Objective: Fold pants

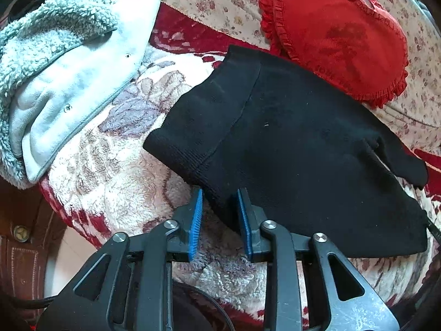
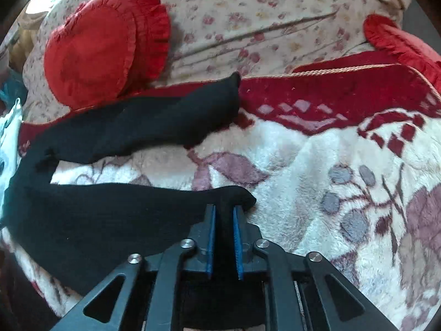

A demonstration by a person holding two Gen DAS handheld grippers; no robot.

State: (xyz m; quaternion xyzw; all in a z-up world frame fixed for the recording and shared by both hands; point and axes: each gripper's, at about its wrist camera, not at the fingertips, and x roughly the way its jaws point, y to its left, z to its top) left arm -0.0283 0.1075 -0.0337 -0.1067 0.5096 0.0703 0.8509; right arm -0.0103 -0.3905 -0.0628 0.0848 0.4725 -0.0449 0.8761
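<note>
The black pants (image 1: 289, 127) lie spread on a plush blanket (image 1: 115, 171), waistband toward the left tongs and both legs running off toward the right tongs. In the left wrist view the left tongs (image 1: 220, 201) stand parted at the near waistband corner, a fold of black knit reaching in between the blue pads (image 1: 196, 220), which do not press on it. In the right wrist view the pants (image 2: 110, 215) split into two legs: the far one ends near a red cushion, the near one ends at the right tongs (image 2: 223, 218), which are clenched on its cuff, black cloth filling the narrow gap between the pads.

The blanket (image 2: 317, 193) is white with mauve leaves and a dark red border, laid over a floral sheet (image 2: 248, 22) on what seems to be a bed. One frilled red cushion (image 1: 339, 33) touches the pants' far edge; in the right view the cushion (image 2: 102, 52) is joined by a second red cushion (image 2: 399, 44) at the far right. One pale fleece-lined jacket (image 1: 69, 63) lies left of the waistband, apart from it.
</note>
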